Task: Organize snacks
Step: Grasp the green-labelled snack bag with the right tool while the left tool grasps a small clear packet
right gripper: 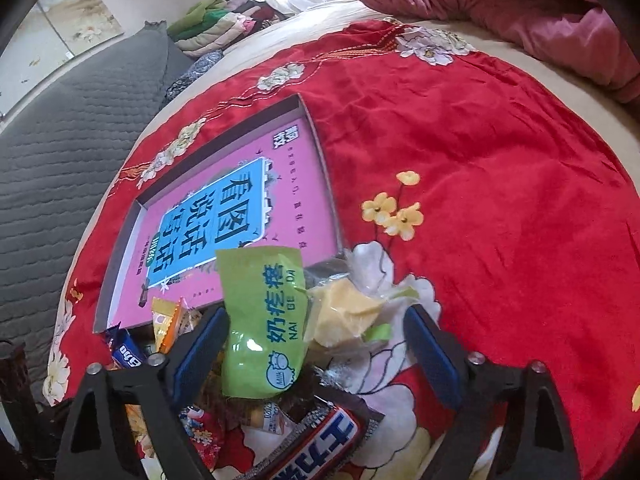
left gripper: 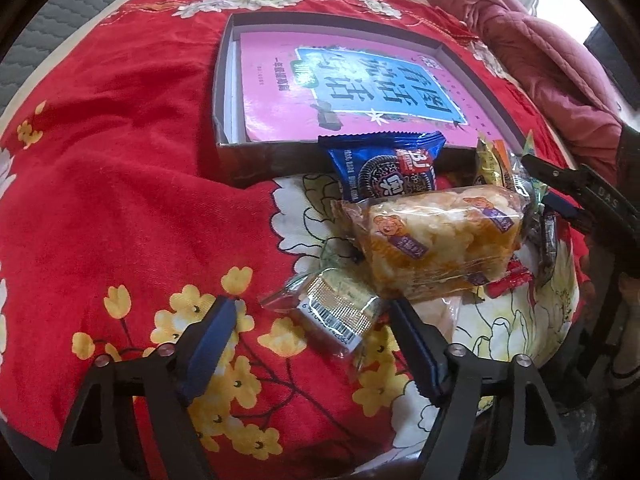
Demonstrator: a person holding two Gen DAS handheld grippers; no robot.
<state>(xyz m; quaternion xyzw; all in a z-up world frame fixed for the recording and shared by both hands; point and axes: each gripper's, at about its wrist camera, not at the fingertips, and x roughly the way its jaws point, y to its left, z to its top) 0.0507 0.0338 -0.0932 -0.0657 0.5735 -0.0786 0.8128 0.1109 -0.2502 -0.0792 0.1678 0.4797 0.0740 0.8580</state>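
Observation:
A pile of snacks lies on a red flowered cloth in front of a shallow cardboard tray [left gripper: 224, 92] holding a pink book [left gripper: 280, 92]. In the left wrist view my left gripper [left gripper: 312, 312] is open around a small gold-wrapped snack [left gripper: 340, 304]; behind it lie a clear rice-cracker pack [left gripper: 436, 244] and a blue cookie pack [left gripper: 384, 164]. My right gripper [left gripper: 560, 196] shows at the right edge. In the right wrist view the right gripper [right gripper: 316, 320] is open around a green milk-candy pack [right gripper: 264, 320] and a yellow snack [right gripper: 344, 312], just in front of the tray [right gripper: 120, 248].
A pink quilt [left gripper: 532, 40] lies behind the tray at the right. A grey quilted cushion [right gripper: 72, 128] and folded clothes [right gripper: 224, 20] sit at the left. A chocolate bar [right gripper: 320, 440] and small sweets [right gripper: 168, 320] lie near the right gripper.

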